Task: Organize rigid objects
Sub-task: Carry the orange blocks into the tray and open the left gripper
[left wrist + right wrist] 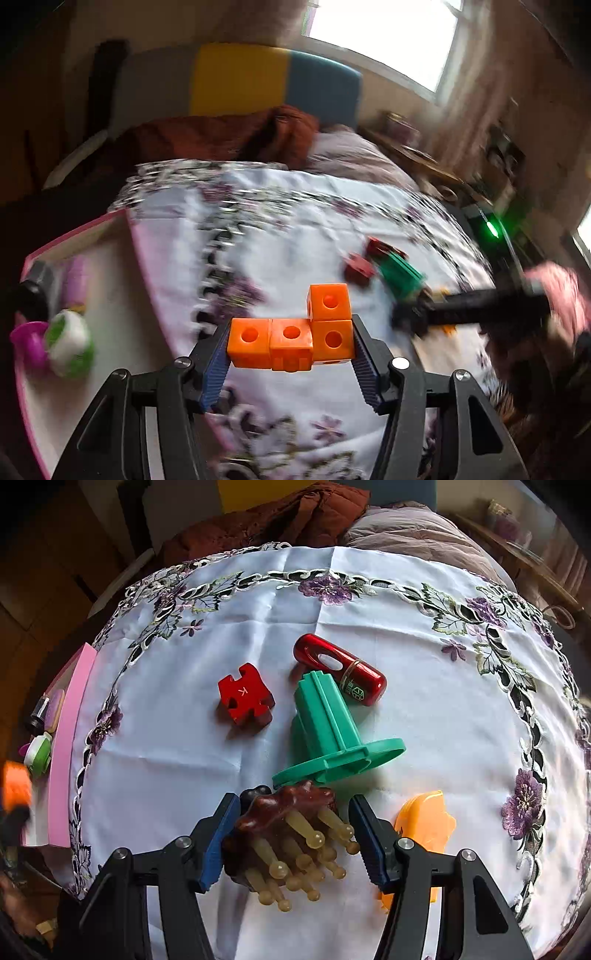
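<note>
The left gripper (290, 347) is clenched on an orange block piece (295, 334): four joined cubes, three in a row with a fourth stacked on the right-hand one. Its blue ribbed pads (218, 365) press the two ends of the row, jaws about half spread, and the piece sits in the lower centre of the left wrist view, lifted clear above the floral cloth (295, 229). At the left edge of that view lies a pink tray (74, 236) with small items in it, among them a green-and-white lid (70, 349) and a purple cup (29, 341); the blur makes the rest hard to name.

In the right wrist view the right gripper (291, 830) straddles a brown massager (291, 827) with pale knobbed prongs, low in the centre of the frame on the cloth (369, 602). The left pad (218, 843) lies against the massager's body; the right pad (369, 840) stands just beside the prongs, and I cannot tell for certain whether it touches, so the grip looks loose rather than firm.

Above the massager, touching its upper edge, a green flanged spool (332, 731) lies tilted. A red cylinder (340, 674) rests against the spool's upper end. A red puzzle block (243, 699) marked K lies left of the spool, apart from it. An orange lid (428, 823) lies at lower right, partly behind the right finger.
</note>
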`<state>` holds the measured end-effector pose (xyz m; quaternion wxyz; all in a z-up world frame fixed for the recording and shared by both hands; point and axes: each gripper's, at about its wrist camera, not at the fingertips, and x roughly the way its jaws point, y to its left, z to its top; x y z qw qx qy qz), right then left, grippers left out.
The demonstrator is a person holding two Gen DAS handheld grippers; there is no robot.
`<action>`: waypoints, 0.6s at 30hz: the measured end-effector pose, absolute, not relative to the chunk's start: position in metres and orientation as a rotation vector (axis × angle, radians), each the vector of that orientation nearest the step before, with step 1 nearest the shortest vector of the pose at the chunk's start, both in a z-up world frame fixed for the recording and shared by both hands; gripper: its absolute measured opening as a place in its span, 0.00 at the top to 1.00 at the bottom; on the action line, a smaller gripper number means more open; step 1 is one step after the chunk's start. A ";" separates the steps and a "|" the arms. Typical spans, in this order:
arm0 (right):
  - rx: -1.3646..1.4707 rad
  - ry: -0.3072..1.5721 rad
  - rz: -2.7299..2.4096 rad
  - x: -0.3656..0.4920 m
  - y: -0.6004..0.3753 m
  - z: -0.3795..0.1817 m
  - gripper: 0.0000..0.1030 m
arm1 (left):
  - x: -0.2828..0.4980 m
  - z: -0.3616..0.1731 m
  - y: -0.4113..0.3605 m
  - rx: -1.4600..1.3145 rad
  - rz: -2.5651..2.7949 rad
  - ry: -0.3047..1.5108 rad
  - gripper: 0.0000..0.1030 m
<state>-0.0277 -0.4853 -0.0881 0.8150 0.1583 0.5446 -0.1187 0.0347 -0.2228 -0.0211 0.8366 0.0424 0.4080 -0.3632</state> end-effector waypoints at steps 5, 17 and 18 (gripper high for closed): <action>0.307 1.163 -0.251 -0.027 -0.482 -0.087 0.40 | 0.088 -0.016 -0.187 0.044 -0.644 0.895 0.42; 0.289 1.167 -0.246 -0.026 -0.481 -0.085 0.40 | 0.186 -0.058 -0.151 0.059 -0.457 1.054 0.42; 0.289 1.168 -0.245 -0.026 -0.481 -0.085 0.40 | 0.189 -0.062 -0.151 0.048 -0.448 1.066 0.42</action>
